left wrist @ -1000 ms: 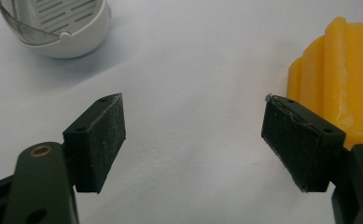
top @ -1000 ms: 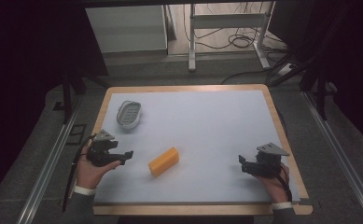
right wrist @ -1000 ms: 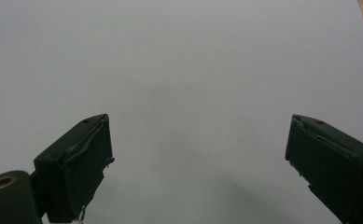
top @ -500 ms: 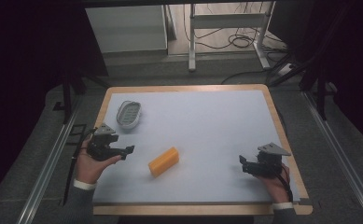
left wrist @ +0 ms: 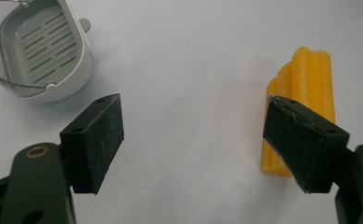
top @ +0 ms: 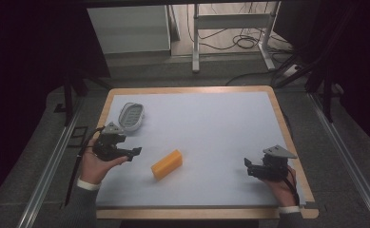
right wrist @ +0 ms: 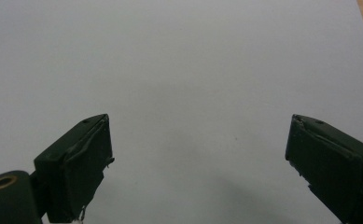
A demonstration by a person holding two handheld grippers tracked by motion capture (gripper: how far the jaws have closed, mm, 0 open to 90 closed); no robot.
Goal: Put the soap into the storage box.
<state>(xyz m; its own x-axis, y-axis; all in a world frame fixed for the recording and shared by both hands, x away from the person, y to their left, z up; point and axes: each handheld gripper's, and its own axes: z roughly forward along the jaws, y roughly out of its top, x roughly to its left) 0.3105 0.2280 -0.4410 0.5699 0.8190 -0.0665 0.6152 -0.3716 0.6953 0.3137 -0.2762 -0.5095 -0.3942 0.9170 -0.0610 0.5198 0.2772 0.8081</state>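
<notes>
Block (top: 167, 164), yellow-orange, ridged, oblong

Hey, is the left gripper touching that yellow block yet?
Apart. The high view shows bare white table between the left gripper and the yellow block. In the left gripper view its jaws stand wide open, the block lying beyond one of them.

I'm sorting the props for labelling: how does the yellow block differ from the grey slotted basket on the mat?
The yellow block is solid, long and ridged; the grey slotted basket is a hollow oval tub with a slotted floor and a wire handle. The block lies near the middle front of the mat, beside the left tongs; the basket sits farther back left. Both rest untouched on the pale mat.
</notes>
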